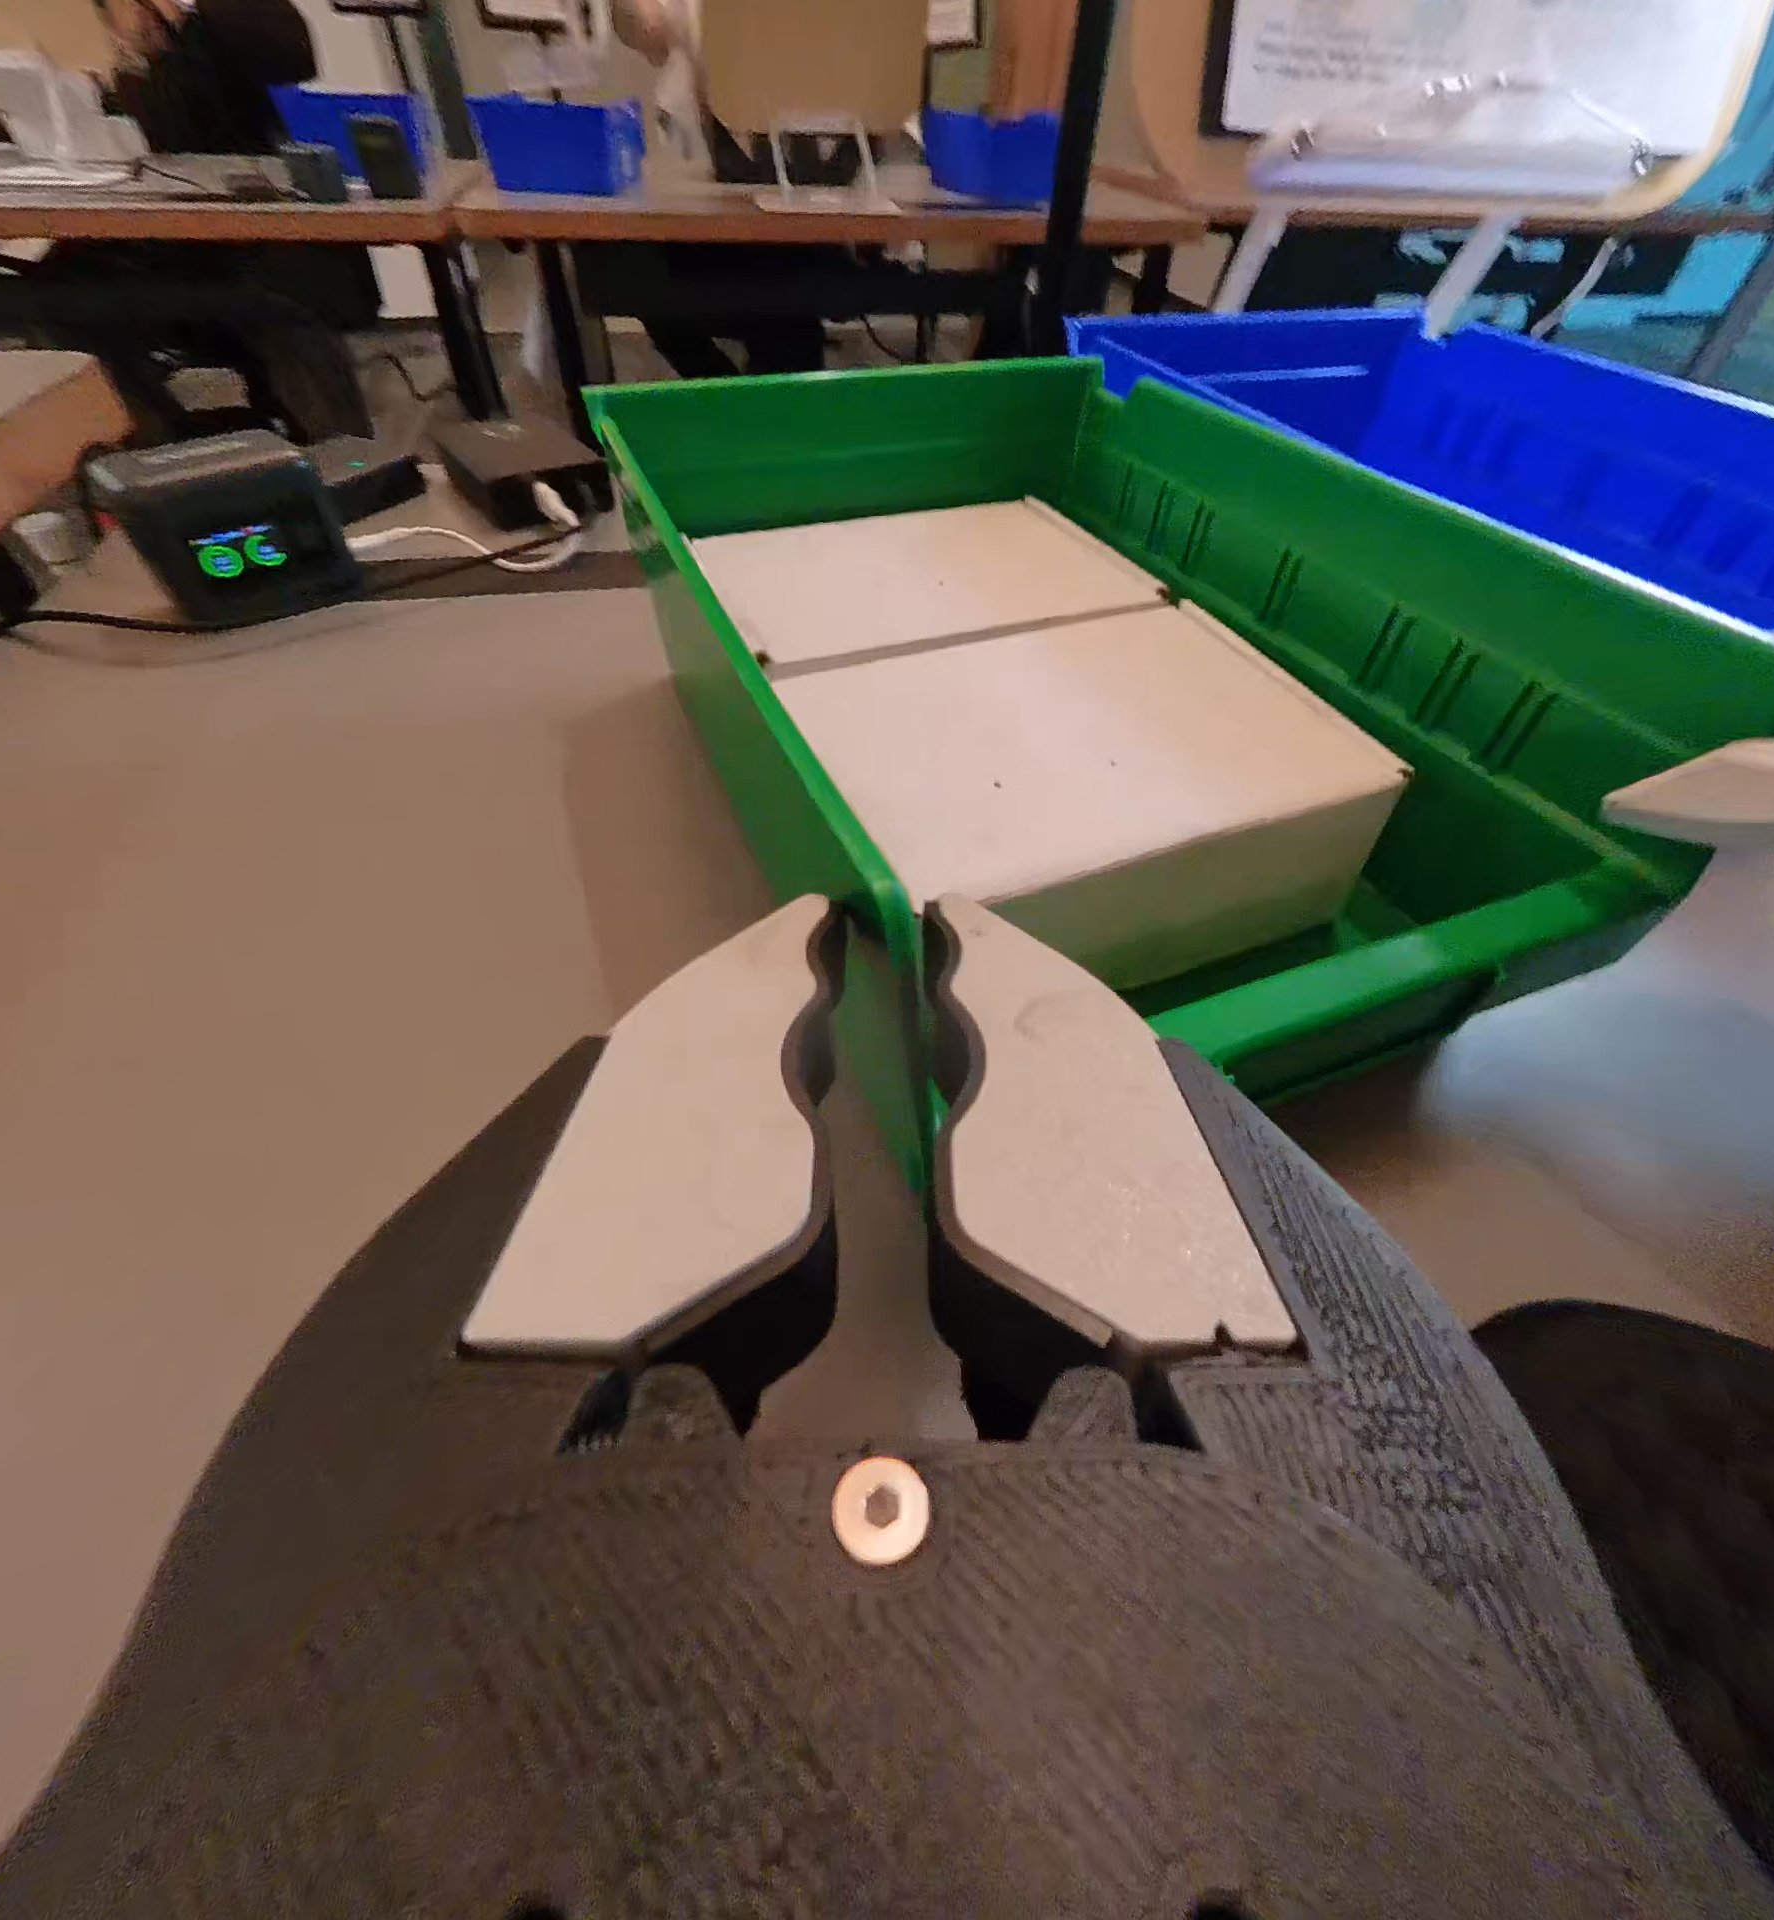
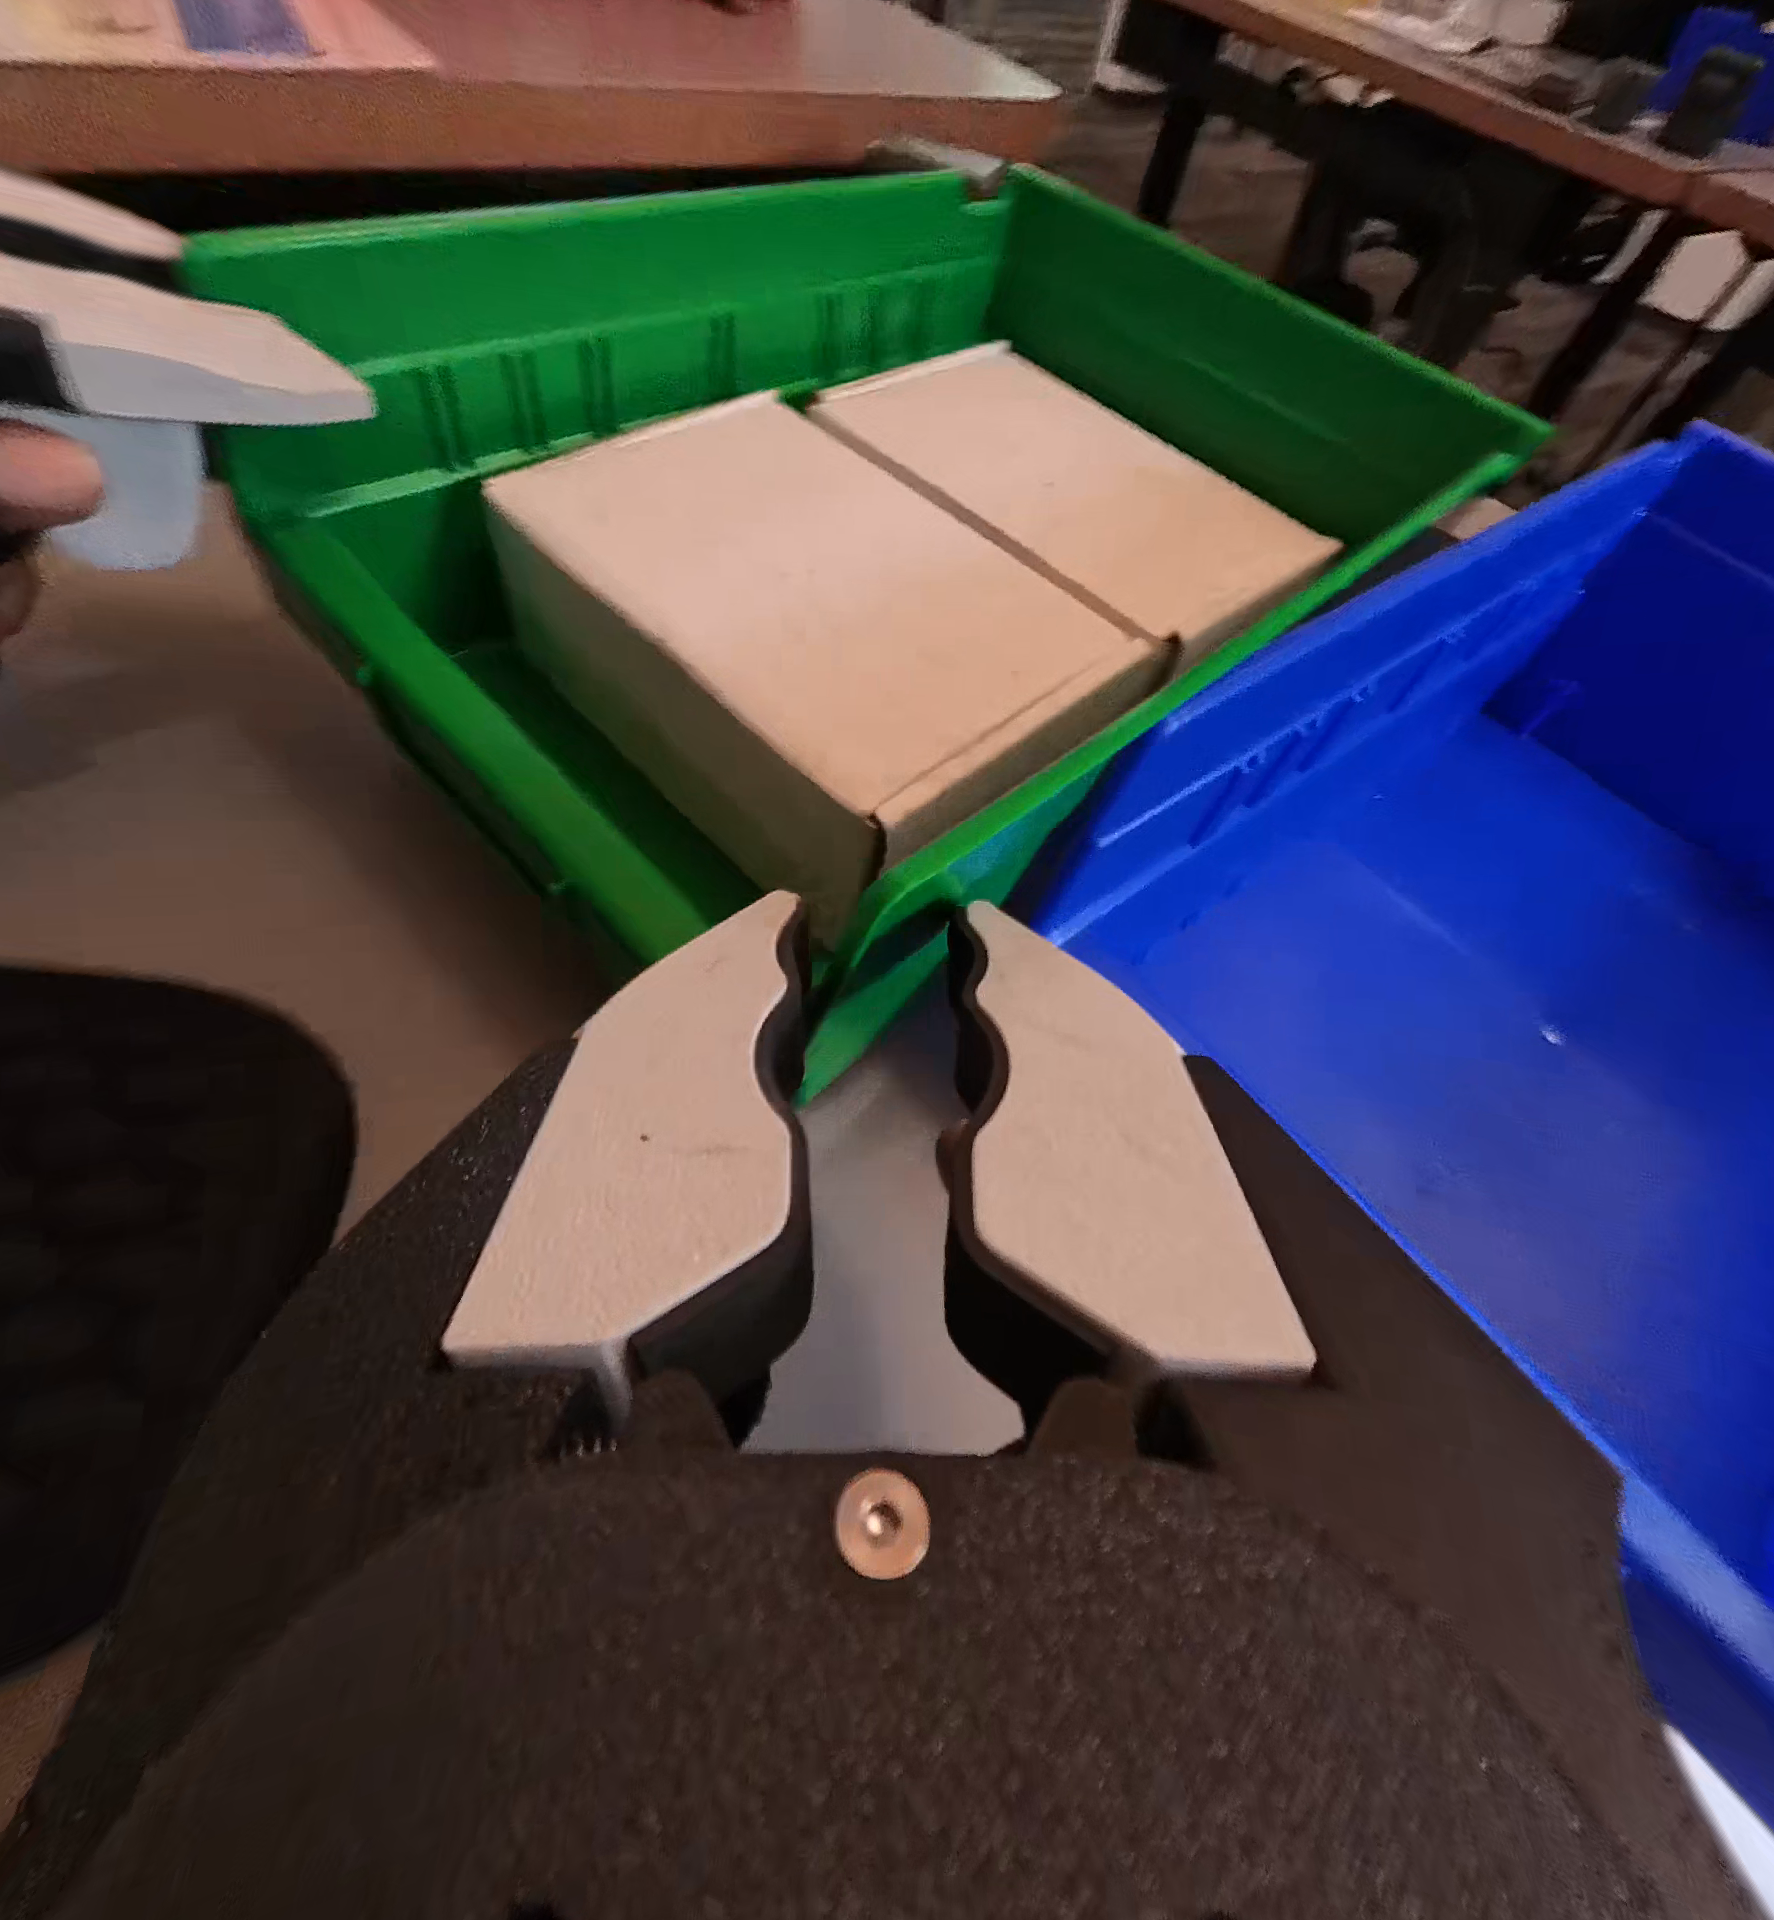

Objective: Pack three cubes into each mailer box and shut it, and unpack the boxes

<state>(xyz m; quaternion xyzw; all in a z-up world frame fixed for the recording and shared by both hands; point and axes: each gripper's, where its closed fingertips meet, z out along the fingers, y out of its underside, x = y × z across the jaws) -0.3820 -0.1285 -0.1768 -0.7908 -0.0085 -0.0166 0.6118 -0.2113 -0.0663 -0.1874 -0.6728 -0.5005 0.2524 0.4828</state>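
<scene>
**Two grips on one green bin: where a shared move could slip**

Nearest the left wrist camera, the left gripper (image 1: 881, 920) straddles the near end of the green bin's (image 1: 1278, 582) left side wall. Its fingers stand only a little apart, one on each side of the thin plastic; whether the pads actually pinch the wall cannot be told. In the right wrist view, the right gripper (image 2: 878, 920) sits the same way over the bin's opposite near corner, narrowly open, the curved green rim between its fingers, and contact is again unclear.

Just past the fingertips, two closed mailer boxes lie flat inside the bin, end to end and touching: the near box (image 1: 1059, 769) and the far box (image 1: 914, 582). No cubes are visible; whether any are inside the boxes cannot be seen. Green floor shows in front of the near box.

My reading is that the bin is about to be shifted or steadied. If one gripper bites and the other does not, the bin would likely pivot and twist out of the weaker hold. The wall is thin and smooth, so a shallow grip could slide off upward.

Farther right, the blue bin (image 2: 1485, 831) sits touching or nearly touching the green one; a sideways pull could jam the two together. A tilt would send the boxes sliding toward the gap at the front.
</scene>
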